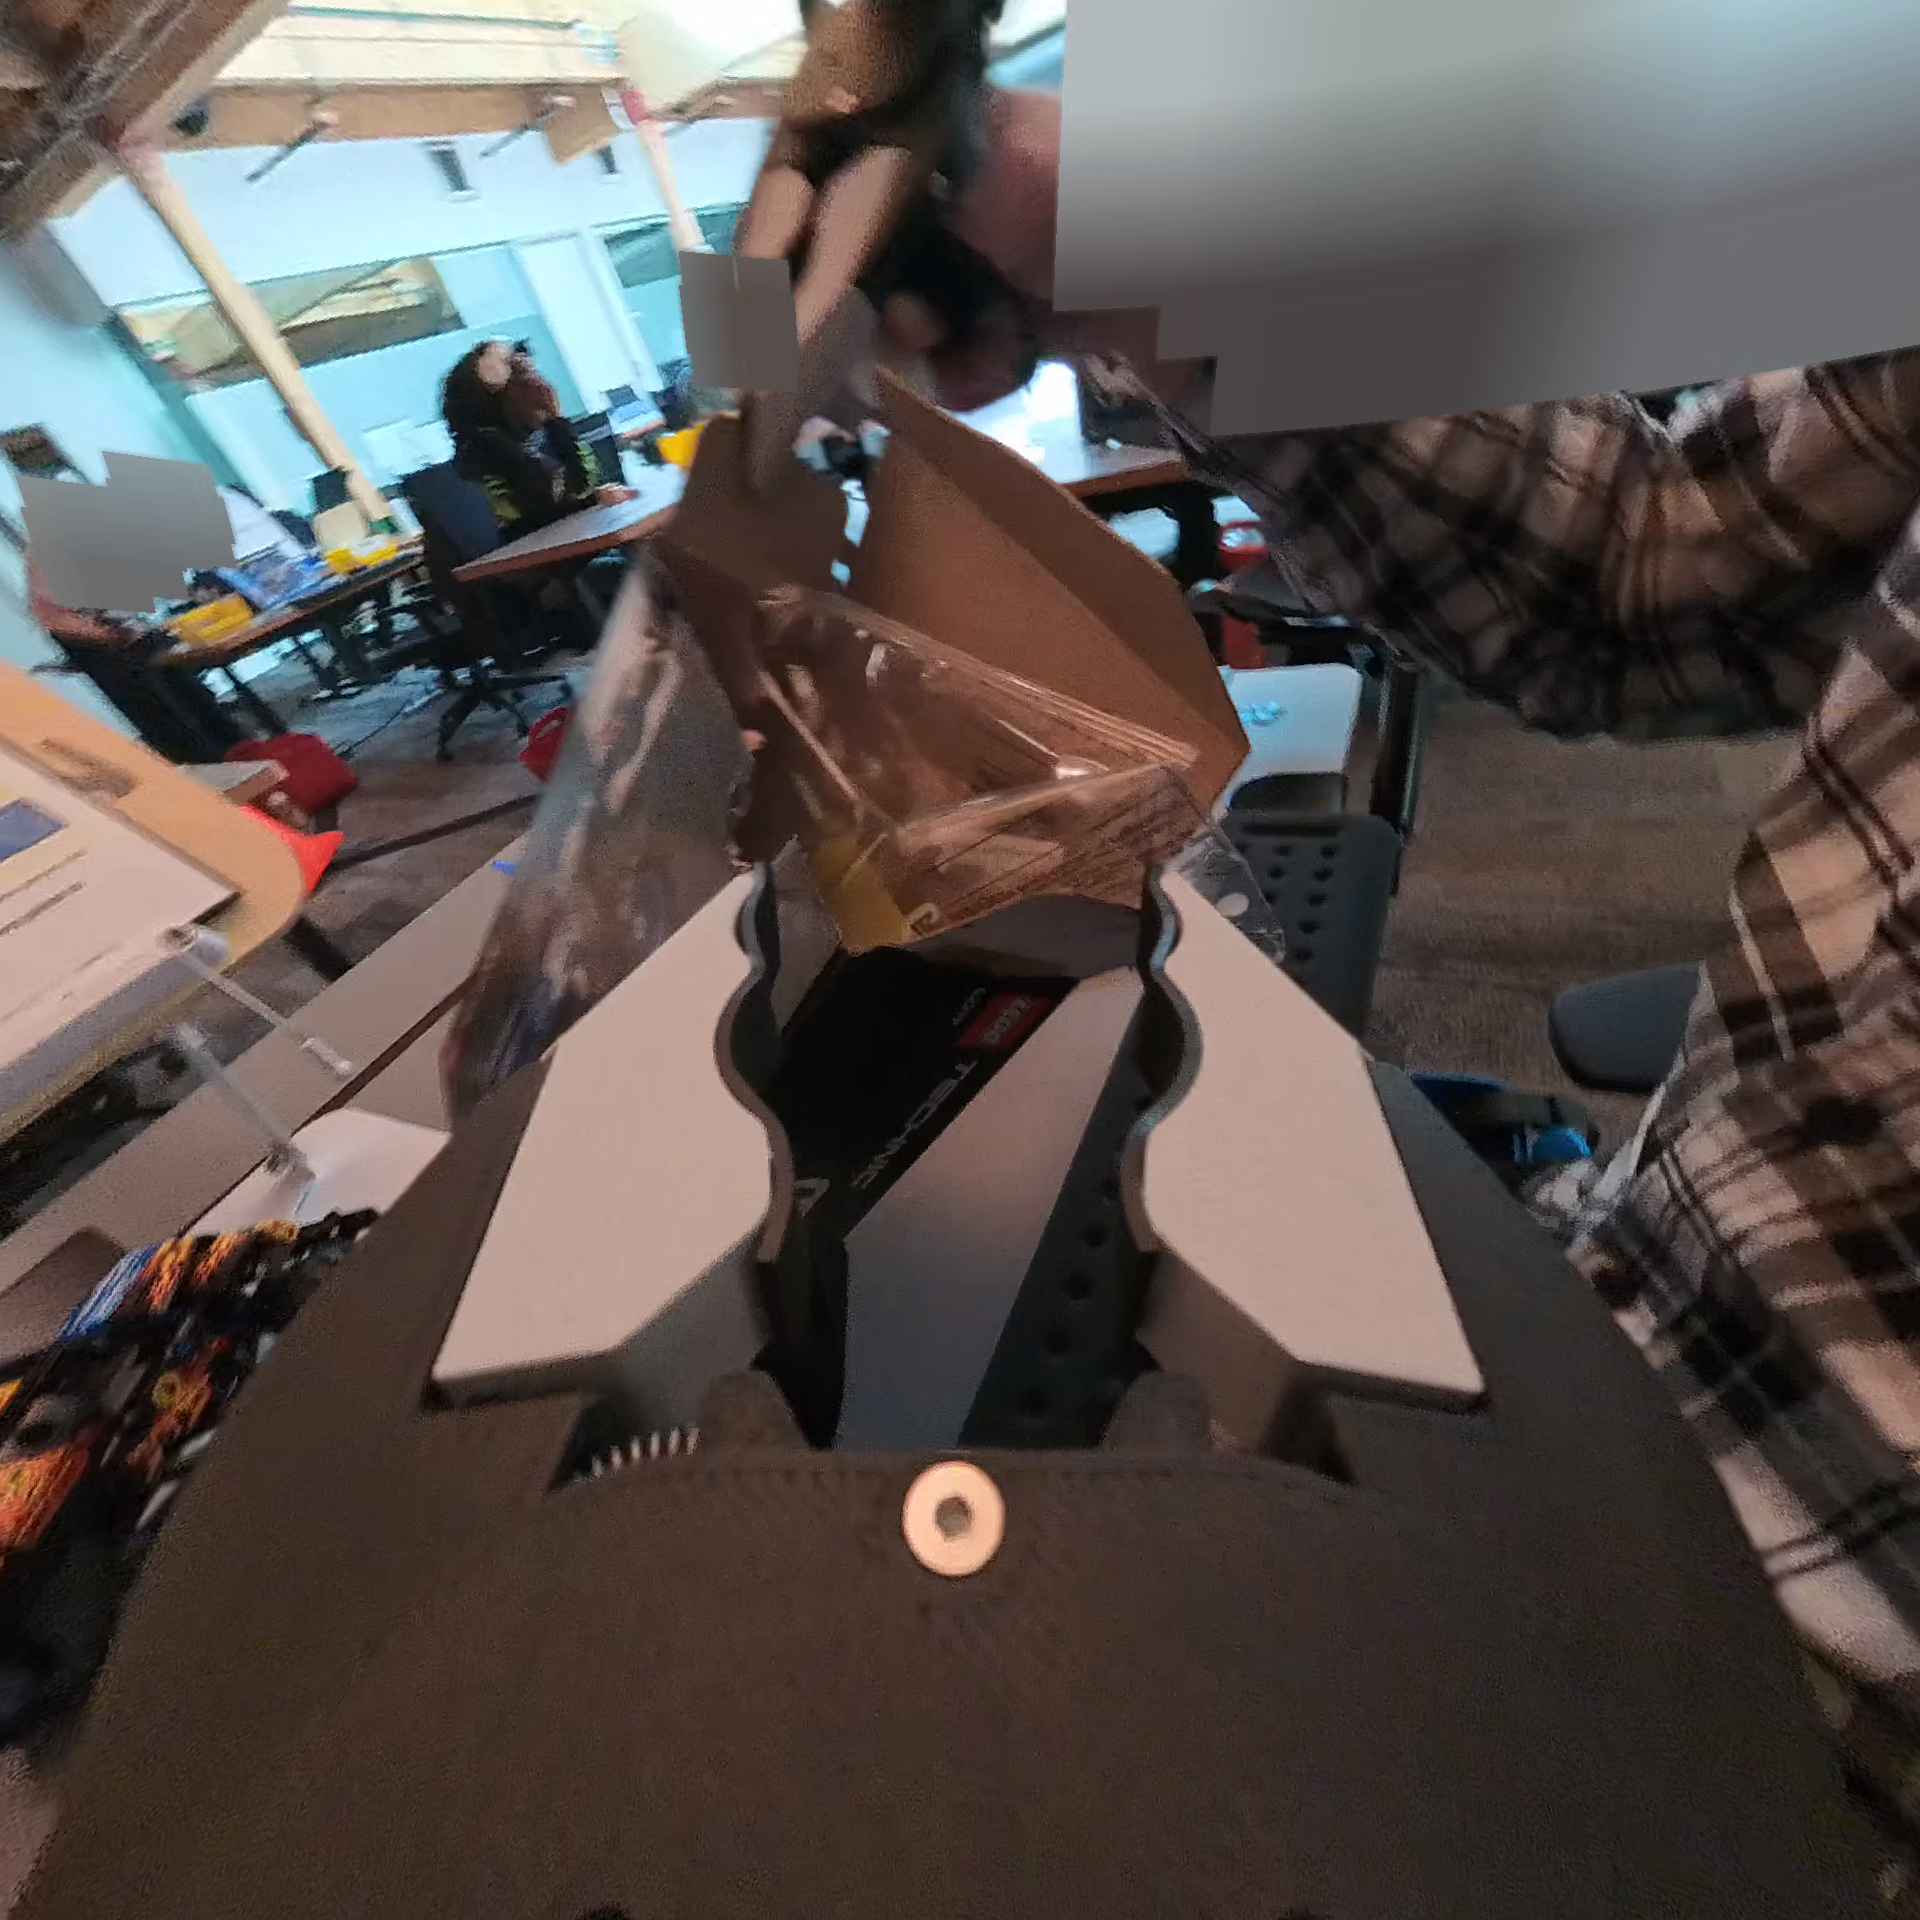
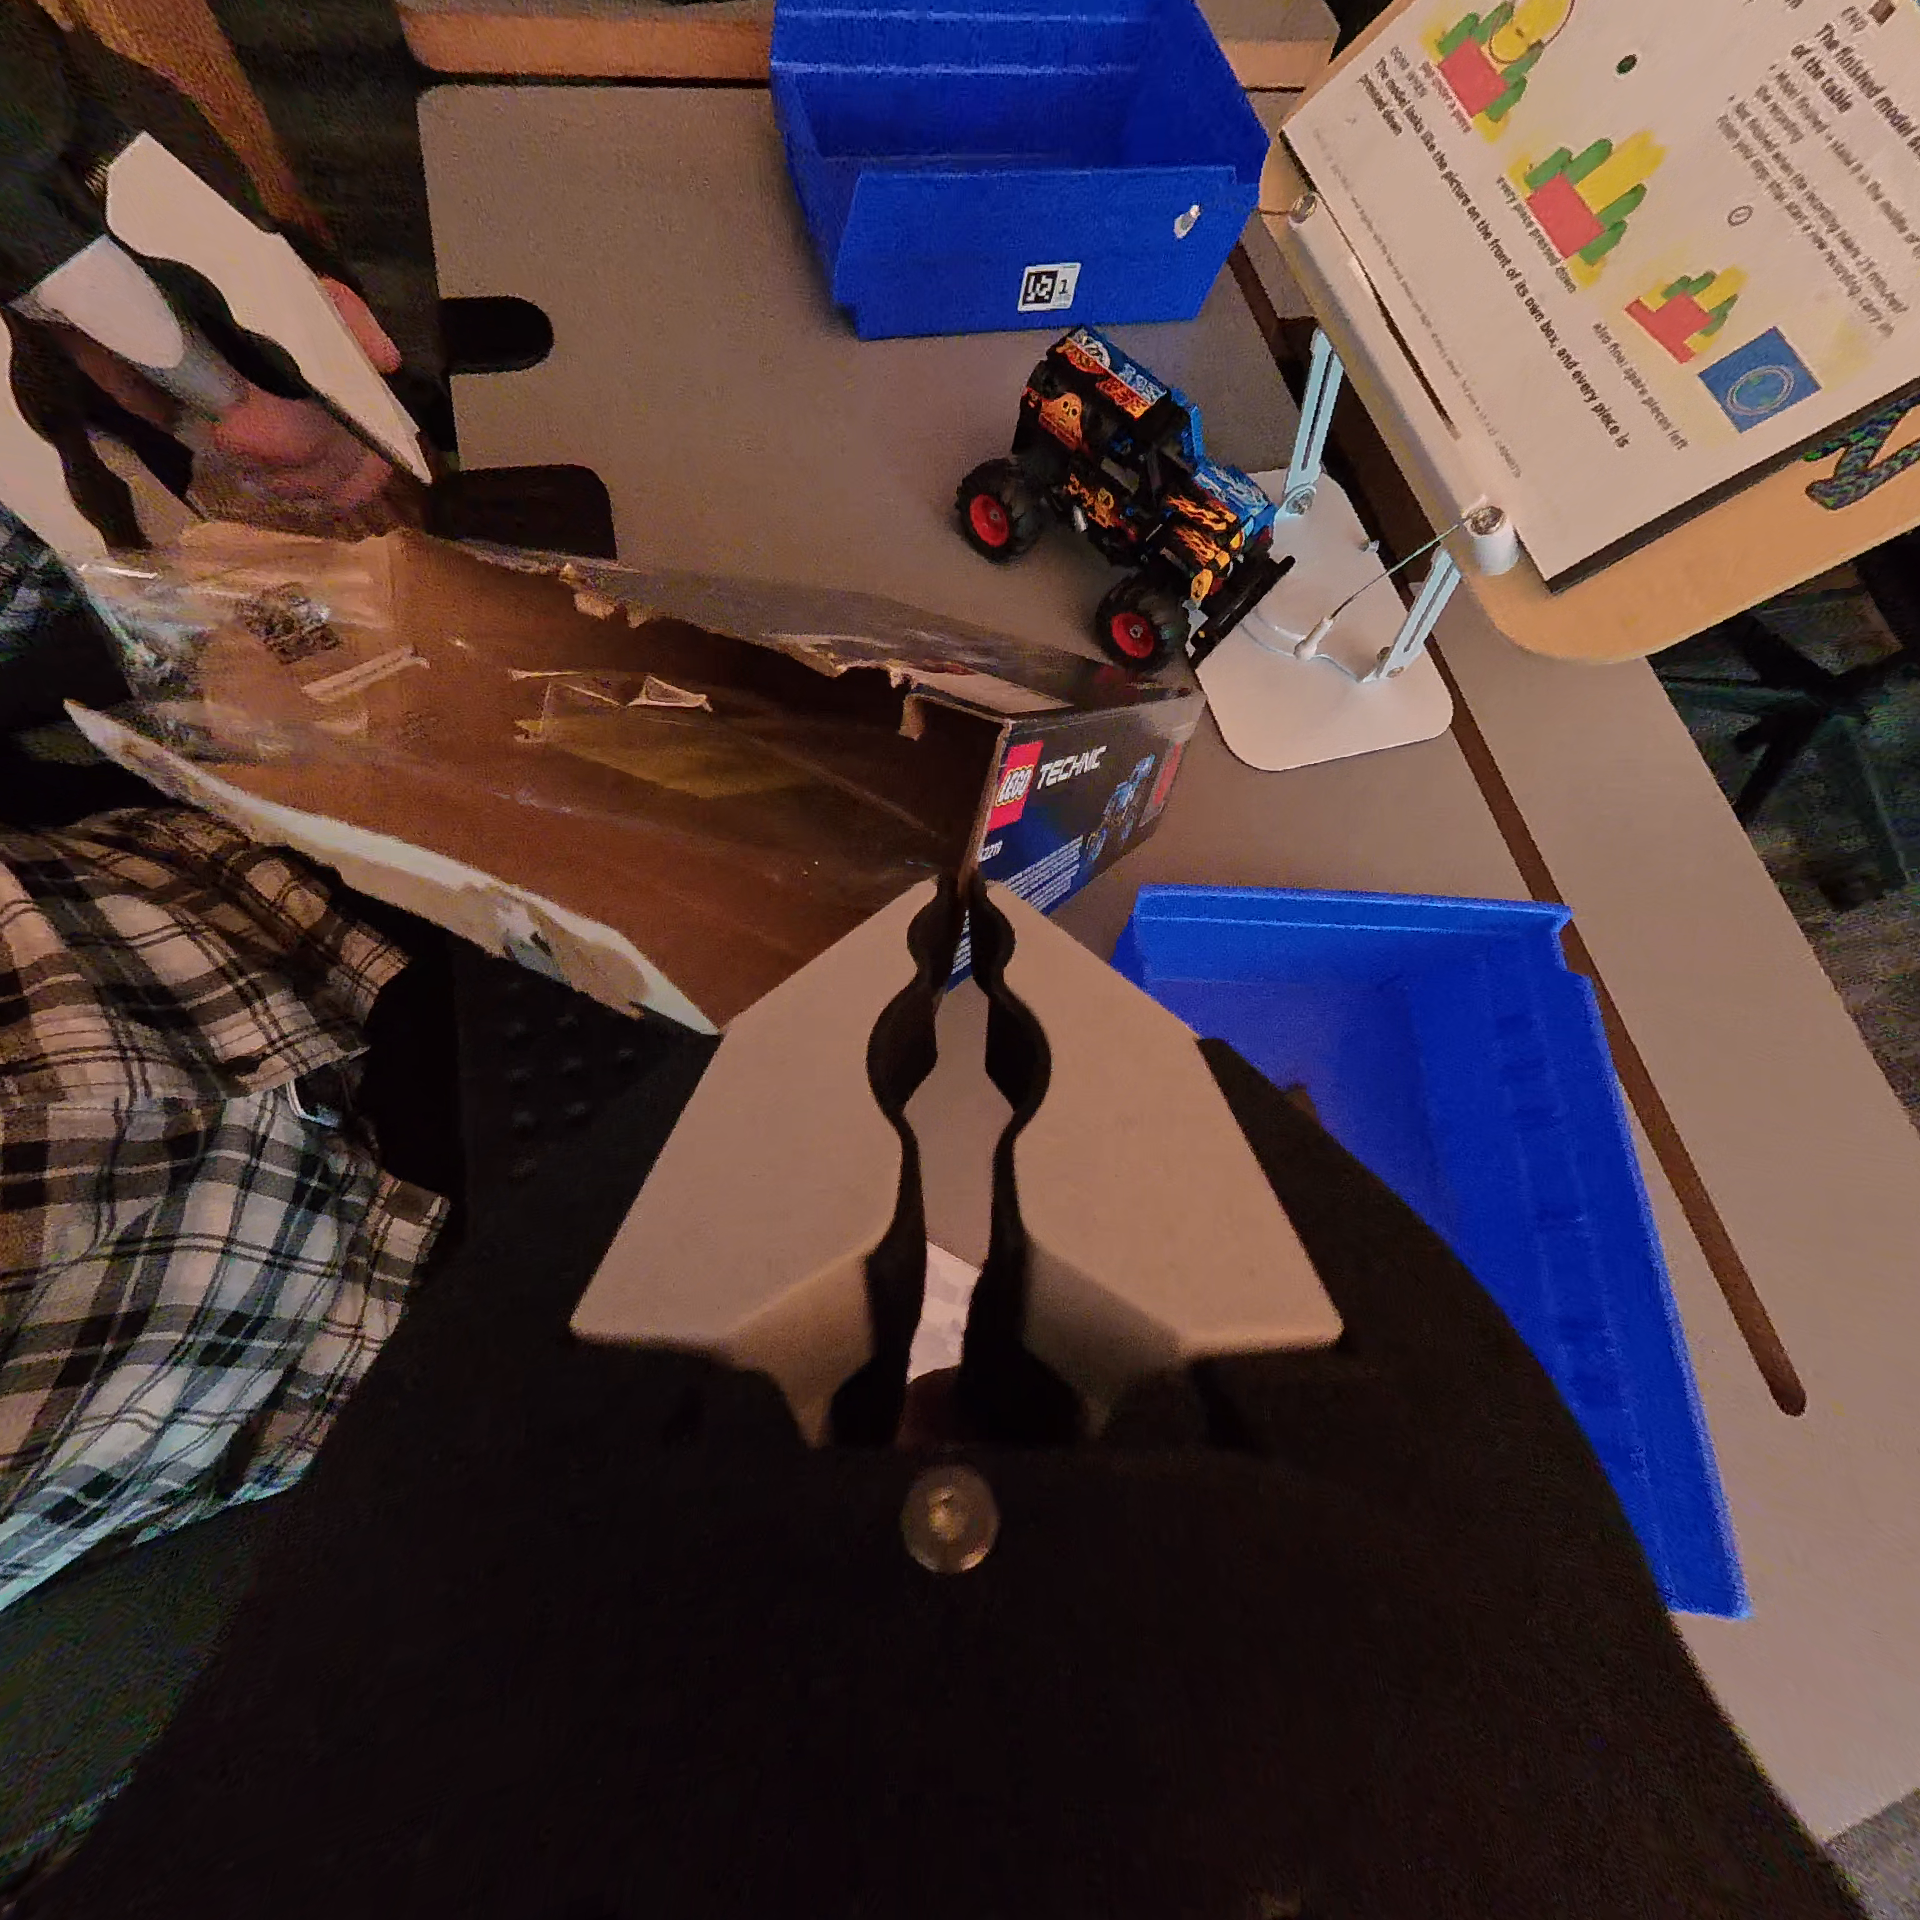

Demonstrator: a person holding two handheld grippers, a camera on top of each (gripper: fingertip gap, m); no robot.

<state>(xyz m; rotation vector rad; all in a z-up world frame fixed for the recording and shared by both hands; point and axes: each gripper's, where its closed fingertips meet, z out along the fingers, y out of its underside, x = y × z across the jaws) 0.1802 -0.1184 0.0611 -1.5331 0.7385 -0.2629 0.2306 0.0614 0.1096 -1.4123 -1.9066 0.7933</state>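
A torn-open dark toy box (image 1: 935,1070) is held up between both grippers. My left gripper (image 1: 956,904) has its jaws wide, one on each side of the box's end, and grips it. Brown flaps and a clear plastic bag (image 1: 987,748) stick out of the open top. In the right wrist view the box (image 2: 1081,790) shows its brown inside, with bags (image 2: 208,613) at its far end. My right gripper (image 2: 961,899) is pinched shut on the box's cardboard edge. The left gripper (image 2: 239,343) shows at the upper left, the right gripper (image 1: 831,239) at the top of the left wrist view.
A built toy monster truck (image 2: 1132,499) stands on the grey table (image 2: 675,312). Two blue bins (image 2: 1029,208) (image 2: 1455,1143) sit on the table. An instruction board on a white stand (image 2: 1610,260) is at the right. A plaid sleeve (image 2: 156,1143) is close by. A seated person (image 1: 509,447) is far behind.
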